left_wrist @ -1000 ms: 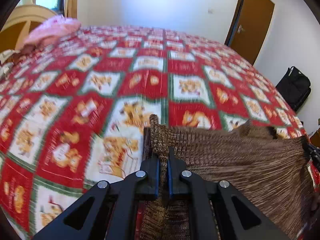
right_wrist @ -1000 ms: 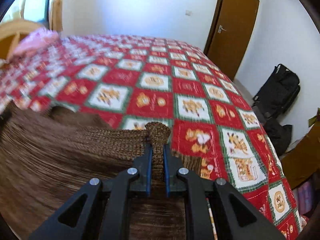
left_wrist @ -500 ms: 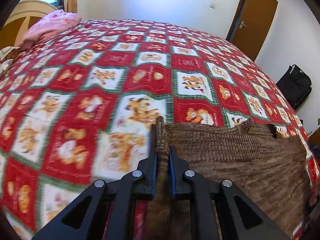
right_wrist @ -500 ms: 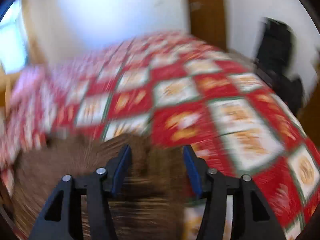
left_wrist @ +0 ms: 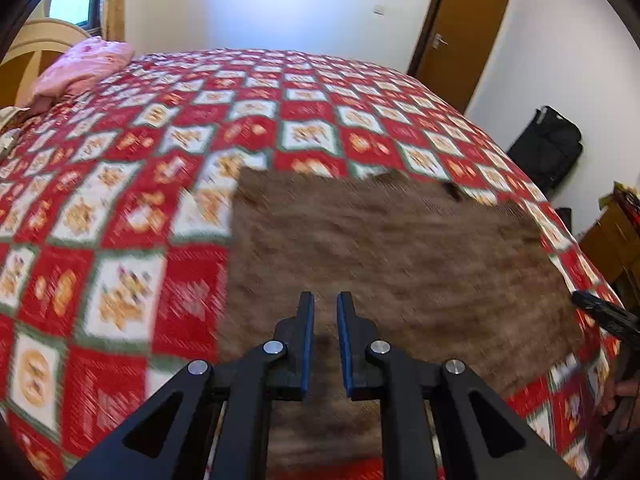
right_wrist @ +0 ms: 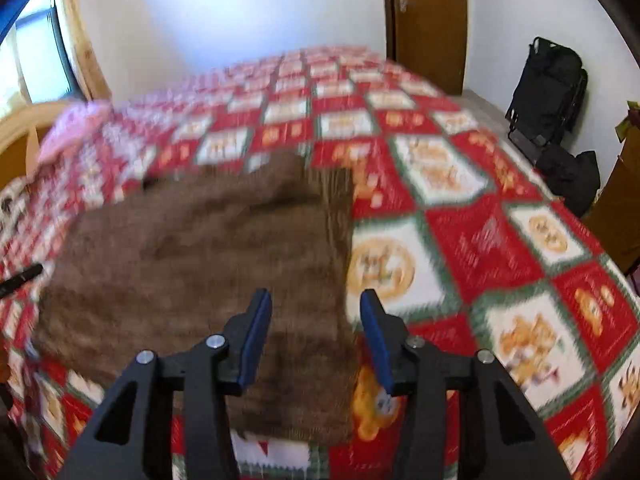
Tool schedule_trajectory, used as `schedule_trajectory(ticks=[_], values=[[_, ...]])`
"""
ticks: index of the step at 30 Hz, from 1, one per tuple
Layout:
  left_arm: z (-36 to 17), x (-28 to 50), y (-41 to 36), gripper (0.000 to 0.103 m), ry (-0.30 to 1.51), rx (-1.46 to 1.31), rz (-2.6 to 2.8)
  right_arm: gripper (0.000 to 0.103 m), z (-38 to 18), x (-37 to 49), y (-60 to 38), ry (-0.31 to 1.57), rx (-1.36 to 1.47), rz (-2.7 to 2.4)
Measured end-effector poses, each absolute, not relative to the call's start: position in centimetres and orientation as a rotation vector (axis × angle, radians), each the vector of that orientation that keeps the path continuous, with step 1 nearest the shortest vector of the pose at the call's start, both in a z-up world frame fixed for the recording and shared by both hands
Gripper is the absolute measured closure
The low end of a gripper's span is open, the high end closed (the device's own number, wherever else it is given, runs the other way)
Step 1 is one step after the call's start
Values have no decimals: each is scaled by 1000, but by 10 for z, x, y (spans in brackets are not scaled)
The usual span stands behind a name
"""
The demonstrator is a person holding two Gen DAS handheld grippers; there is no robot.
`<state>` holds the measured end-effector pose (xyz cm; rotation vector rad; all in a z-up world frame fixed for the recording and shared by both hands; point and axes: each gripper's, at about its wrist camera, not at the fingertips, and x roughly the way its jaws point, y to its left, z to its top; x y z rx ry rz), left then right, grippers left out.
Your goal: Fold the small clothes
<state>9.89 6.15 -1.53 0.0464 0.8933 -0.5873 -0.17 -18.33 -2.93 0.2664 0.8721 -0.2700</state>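
Note:
A brown knitted garment (left_wrist: 384,252) lies spread flat on the red and white patterned bedspread (left_wrist: 120,216); it also shows in the right wrist view (right_wrist: 208,248). My left gripper (left_wrist: 322,300) hangs above the garment's near left part, jaws slightly apart with nothing between them. My right gripper (right_wrist: 316,300) is open wide and empty above the garment's near right edge. The tip of the right gripper shows at the right edge of the left wrist view (left_wrist: 600,312).
A pink pillow (left_wrist: 80,68) lies at the far left of the bed by a wooden headboard (left_wrist: 24,52). A brown door (left_wrist: 456,32) is in the far wall. A black bag (left_wrist: 548,148) and wooden furniture (left_wrist: 616,240) stand right of the bed.
Both grippers let go of the garment's corners and pulled back and up. The right opened first, then the left. The garment now lies flat on the bed.

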Motion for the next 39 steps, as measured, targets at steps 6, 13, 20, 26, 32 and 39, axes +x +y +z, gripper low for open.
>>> schedule_trajectory(ticks=[6,13,20,26,32,39], values=[[-45,77,56,91,941,115,-555,78,-54,-18,-174,951,203,-320],[-44,66,59,91,902,175,-540,82,-38,-41,-183,965,271,-310],[-28,67,39,91,822,283,-402,74,14,33,-155,787,153,-276],[-33,83,24,89,821,343,-292,77,-23,114,-159,826,198,-281],[-41,89,22,56,809,354,-248,76,-57,119,-180,866,171,-348],[-35,90,43,48,851,232,-282,71,-52,125,-171,877,92,-367]])
